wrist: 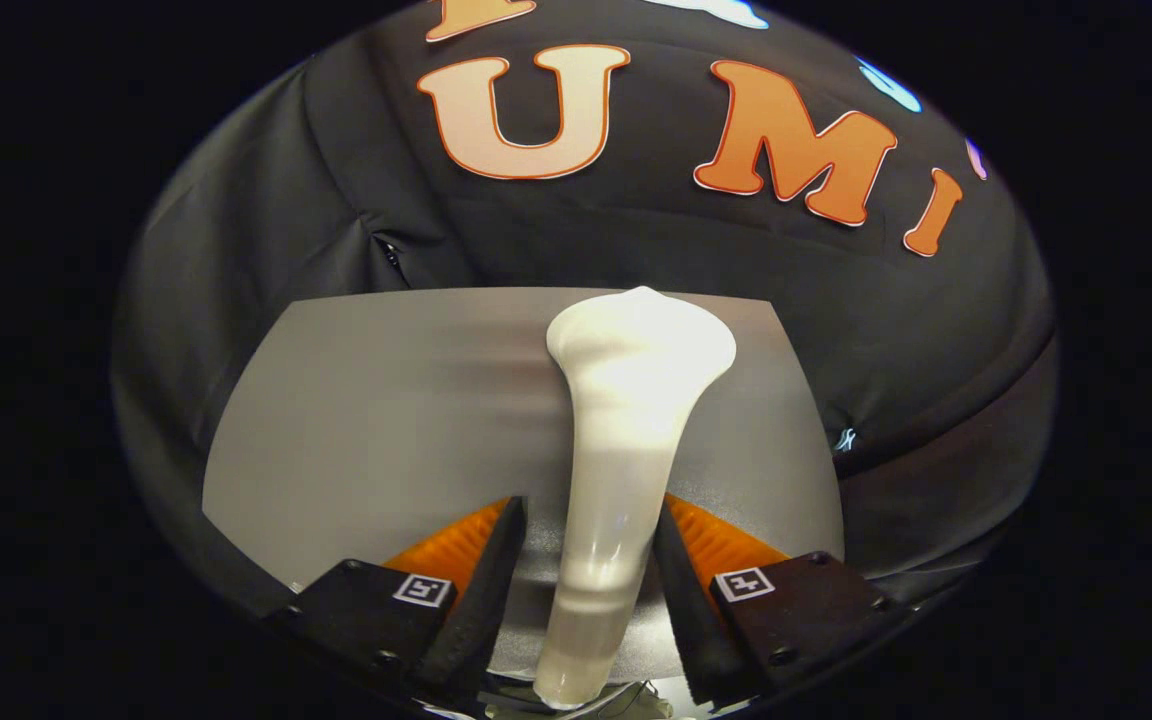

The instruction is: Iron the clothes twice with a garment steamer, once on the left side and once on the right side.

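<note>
A white garment steamer (626, 400) stands between the fingers of my gripper (588, 512). Its slim handle runs back between them and its wide head reaches out beyond the tips. The gripper is shut on the handle, with the right finger (686, 590) against it and the left finger (481, 590) close on the other side. Under and ahead of the steamer lies a flat, smooth grey surface (366, 420). I cannot tell whether this is the garment or a board. The steamer head is over its far edge, and its face is hidden from me.
The booth's black cloth wall (266, 230) rises right behind the grey surface and wraps around both sides. A small zip or opening (391, 255) shows in the cloth at the back left.
</note>
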The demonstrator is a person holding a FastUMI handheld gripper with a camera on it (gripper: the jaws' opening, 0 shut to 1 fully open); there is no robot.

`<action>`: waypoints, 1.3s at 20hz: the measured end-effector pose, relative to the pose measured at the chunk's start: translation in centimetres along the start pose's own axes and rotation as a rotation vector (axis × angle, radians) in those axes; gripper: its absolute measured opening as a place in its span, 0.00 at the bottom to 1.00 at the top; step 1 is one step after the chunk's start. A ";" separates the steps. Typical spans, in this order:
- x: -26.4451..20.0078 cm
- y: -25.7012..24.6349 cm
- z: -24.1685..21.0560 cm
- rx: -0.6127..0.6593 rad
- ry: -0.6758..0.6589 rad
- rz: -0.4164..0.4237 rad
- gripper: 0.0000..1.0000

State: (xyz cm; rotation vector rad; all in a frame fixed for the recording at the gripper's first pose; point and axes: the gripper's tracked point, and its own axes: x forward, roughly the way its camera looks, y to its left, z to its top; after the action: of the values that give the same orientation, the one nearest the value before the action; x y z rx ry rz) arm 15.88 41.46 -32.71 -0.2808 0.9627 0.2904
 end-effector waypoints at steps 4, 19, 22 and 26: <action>0.2 -1.3 0.1 0.027 0.003 -0.022 0.68; -5.5 -0.4 1.2 0.072 -0.146 0.082 0.39; -8.0 -0.3 0.4 0.045 -0.169 0.108 0.39; -11.3 -1.6 0.3 0.073 -0.238 0.121 0.38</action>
State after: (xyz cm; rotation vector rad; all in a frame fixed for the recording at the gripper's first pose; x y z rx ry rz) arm 10.60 38.78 -23.00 -0.1171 0.7540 0.3896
